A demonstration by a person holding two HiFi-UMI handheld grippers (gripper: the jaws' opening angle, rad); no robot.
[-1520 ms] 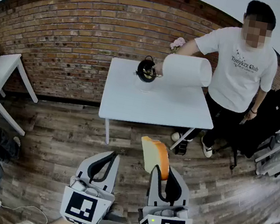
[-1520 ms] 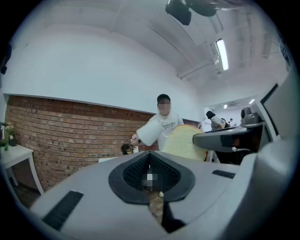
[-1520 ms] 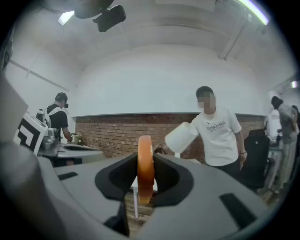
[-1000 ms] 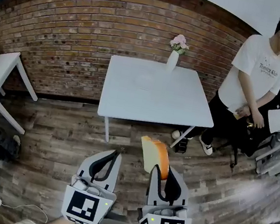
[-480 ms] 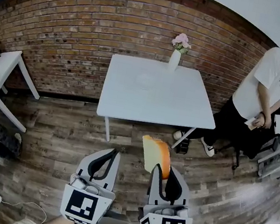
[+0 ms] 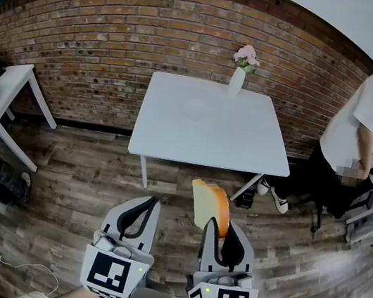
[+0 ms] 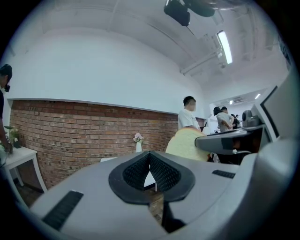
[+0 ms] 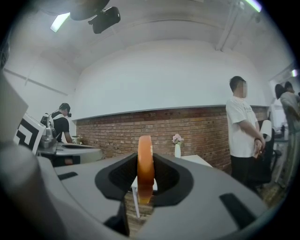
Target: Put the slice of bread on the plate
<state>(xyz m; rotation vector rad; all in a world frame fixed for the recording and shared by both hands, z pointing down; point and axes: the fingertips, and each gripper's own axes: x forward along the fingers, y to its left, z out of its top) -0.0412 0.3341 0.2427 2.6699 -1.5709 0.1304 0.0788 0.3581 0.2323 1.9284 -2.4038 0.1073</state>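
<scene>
The white table (image 6: 209,141) stands well ahead of our fingertips. Our left gripper (image 6: 153,206) is closed on nothing. Our right gripper (image 6: 221,228) pinches the bread slice (image 6: 208,206) upright between its pads. Gripped only low down, it could tip or slip free before reaching what looks like the plate (image 6: 197,109).

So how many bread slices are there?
1: the slice of bread stands upright in the jaws of the right gripper, short of the white table. No other shows.

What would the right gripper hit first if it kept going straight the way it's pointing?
Likely the near edge of the white table, the slice of bread in the right gripper arriving first. Only wooden floor lies between; its height against the tabletop is unclear.
</scene>
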